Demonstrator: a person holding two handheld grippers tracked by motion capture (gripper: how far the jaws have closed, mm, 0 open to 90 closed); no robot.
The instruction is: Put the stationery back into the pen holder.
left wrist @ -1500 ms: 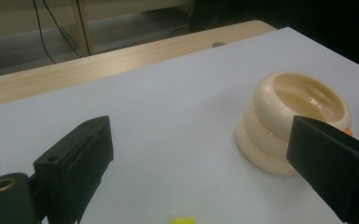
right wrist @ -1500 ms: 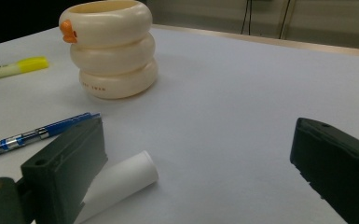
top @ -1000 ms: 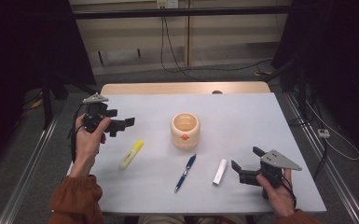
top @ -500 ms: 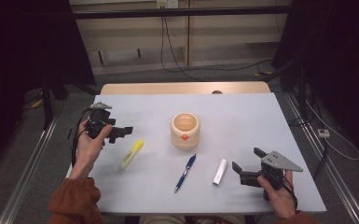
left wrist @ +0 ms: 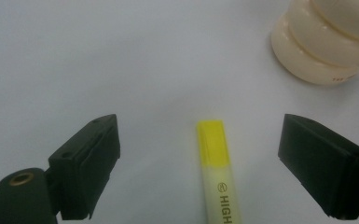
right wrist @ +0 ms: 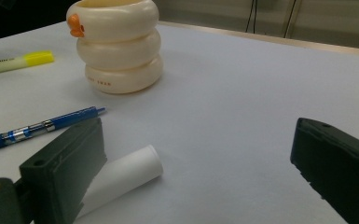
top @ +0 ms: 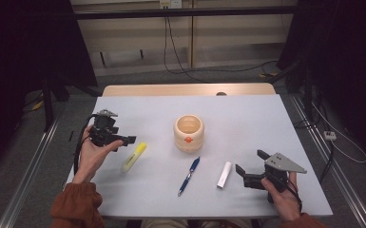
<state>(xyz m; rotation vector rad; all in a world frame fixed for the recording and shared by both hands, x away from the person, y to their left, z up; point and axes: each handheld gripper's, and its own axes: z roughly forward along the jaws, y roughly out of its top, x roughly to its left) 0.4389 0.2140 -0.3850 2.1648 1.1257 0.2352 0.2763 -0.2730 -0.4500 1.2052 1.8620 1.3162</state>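
Grippers: I count two, a left gripper (top: 123,140) and a right gripper (top: 251,167), one in each hand.
Highlighter: one, yellow (top: 134,156), lying flat on the table (top: 247,118), just right of my left gripper in the high view.
Pen: one, blue (top: 189,175), lying flat in front of the holder.
White cylinder: one (top: 224,174), lying flat, just left of my right gripper.
Holder: one cream ringed cup (top: 188,133) with an orange knob, upright mid-table (well apart from both grippers).
Left jaws: spread wide, gripping nothing; the left gripper view has the highlighter's (left wrist: 217,172) capped end between them, untouched.
Right jaws: spread wide, gripping nothing; the white cylinder (right wrist: 121,182) lies beside the left-hand jaw in the right gripper view.
Change: against the earlier frames, my left gripper has come down and toward the highlighter; my right gripper has stayed put.
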